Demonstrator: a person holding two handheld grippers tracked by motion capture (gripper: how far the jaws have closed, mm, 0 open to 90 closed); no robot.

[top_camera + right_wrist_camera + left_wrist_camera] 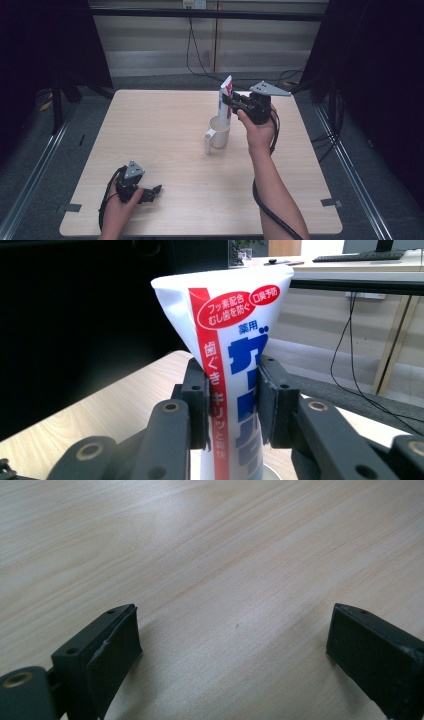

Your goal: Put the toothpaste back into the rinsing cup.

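two grippers work over a pale wood table point(165, 130). the right gripper point(234, 103), held up past the table's middle toward the far right, is clamped on a toothpaste tube point(225, 100). the tube stands nearly upright, crimped end on top, its lower end down inside a white mug point(219, 132). the mug sits on the table just below the gripper, its handle pointing toward the person's left. in the right gripper view the black jaws press both sides of the tube point(235, 370), which is white with a red stripe and blue lettering; a sliver of the mug's rim point(272, 472) shows beneath it. the left gripper point(150, 194) rests low at the near left corner, well apart from the mug. in the left gripper view its jaws stand spread wide, with bare wood point(215, 580) between them and nothing held.
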